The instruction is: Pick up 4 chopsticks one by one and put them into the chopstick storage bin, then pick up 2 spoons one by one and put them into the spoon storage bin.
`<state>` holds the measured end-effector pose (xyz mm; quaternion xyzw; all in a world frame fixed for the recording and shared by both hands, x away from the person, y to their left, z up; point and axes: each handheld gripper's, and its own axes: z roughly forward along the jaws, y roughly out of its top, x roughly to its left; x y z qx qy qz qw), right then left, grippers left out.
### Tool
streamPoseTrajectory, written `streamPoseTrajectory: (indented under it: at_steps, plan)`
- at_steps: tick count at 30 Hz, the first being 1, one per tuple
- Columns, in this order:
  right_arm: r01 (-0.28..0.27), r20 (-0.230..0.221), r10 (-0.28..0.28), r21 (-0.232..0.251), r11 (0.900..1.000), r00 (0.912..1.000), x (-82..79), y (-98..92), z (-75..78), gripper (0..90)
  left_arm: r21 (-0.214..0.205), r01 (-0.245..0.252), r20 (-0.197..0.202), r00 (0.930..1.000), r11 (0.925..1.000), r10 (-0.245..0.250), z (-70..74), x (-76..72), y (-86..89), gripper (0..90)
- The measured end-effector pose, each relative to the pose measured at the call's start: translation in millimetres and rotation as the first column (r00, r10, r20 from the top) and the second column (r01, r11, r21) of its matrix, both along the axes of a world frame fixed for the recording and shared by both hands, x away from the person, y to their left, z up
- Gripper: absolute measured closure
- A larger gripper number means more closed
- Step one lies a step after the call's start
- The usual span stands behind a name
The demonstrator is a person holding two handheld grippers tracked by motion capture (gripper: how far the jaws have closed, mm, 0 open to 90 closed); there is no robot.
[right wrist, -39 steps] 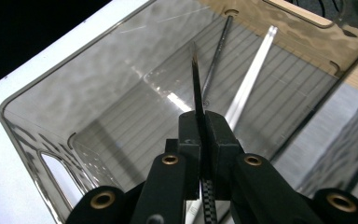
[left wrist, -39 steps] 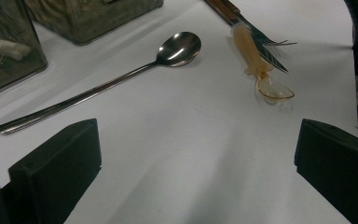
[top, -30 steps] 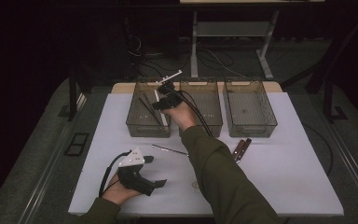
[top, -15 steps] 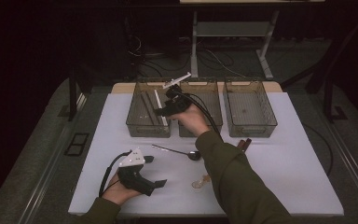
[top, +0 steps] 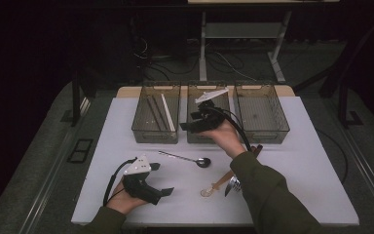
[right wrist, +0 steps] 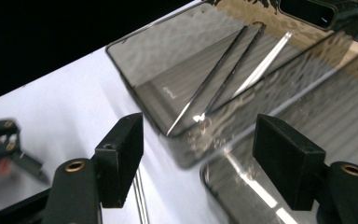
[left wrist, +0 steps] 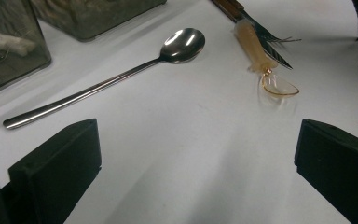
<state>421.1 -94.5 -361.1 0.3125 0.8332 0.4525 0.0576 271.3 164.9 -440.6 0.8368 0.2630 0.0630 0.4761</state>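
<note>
We see right gripper (top: 187, 126) pulled back from over left bin (top: 156, 119) to front edge of middle bin (top: 208, 117). Its jaws just opened, nothing between. Spoon (top: 185, 158) in front of left bin now uncovered.

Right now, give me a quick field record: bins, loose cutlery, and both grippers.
left bin: chopsticks inside
middle bin: contents unclear
right bin: looks empty
metal spoon: on table, before the bins
clear plastic spoon: on table, beside the fork
fork: on table, near right forearm
left gripper: open, empty, resting on table
right gripper: open, empty, above middle bin, jaws just opening
</note>
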Motion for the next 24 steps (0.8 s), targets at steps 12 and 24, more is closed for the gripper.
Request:
streamPoseTrajectory:
  at_steps: [12, 24]
  plan:
    - [-0.018, 0.038, 0.014, 0.09, 0.9958, 0.9992, -39.6, -54.0, -0.1, 30.7, 0.012, 0.004, 0.003, 1.0, 0.9999, -0.004, -0.2, 1.5, -3.3, 0.0]
    - [-0.026, 0.038, 0.022, 0.112, 0.9933, 0.999, -77.2, -105.1, -15.0, 27.8, 0.009, -0.01, 0.004, 0.9999, 0.9999, 0.01, 0.0, 1.2, -1.7, 0.0]
